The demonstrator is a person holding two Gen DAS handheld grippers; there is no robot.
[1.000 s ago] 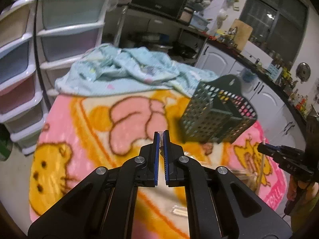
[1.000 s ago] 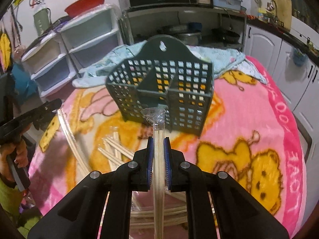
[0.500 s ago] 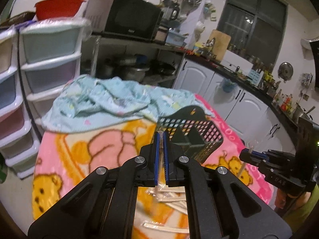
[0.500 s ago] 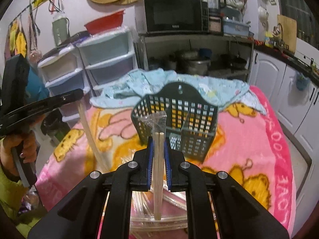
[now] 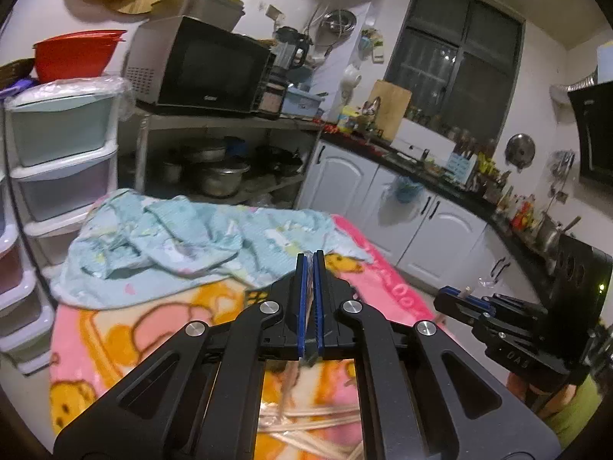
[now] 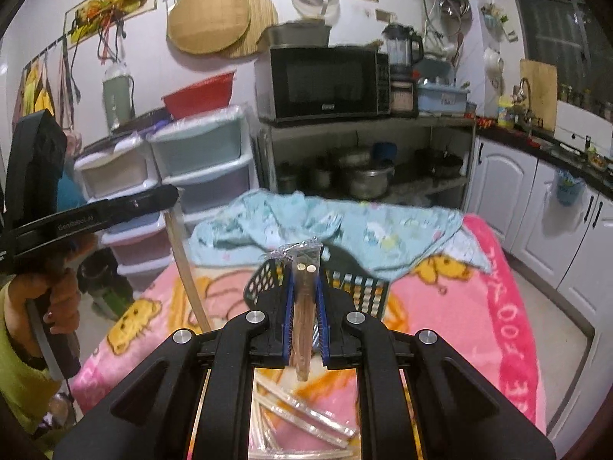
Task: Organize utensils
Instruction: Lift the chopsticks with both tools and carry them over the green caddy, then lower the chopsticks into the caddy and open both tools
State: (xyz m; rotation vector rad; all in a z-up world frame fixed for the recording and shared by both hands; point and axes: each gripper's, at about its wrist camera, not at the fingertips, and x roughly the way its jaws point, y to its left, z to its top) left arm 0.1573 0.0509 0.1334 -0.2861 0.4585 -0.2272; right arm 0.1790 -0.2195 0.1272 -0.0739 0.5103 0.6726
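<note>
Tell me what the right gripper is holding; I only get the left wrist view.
Observer: The right gripper has its jaws shut on a pair of chopsticks in a clear wrapper.
Operator: Where's the basket? I see only a corner.
Observer: The dark green utensil basket sits just beyond those jaws, in front of the light blue cloth.
Operator: And my own side?
Observer: A long pale stick, probably wrapped chopsticks, hangs down from the left gripper.
</note>
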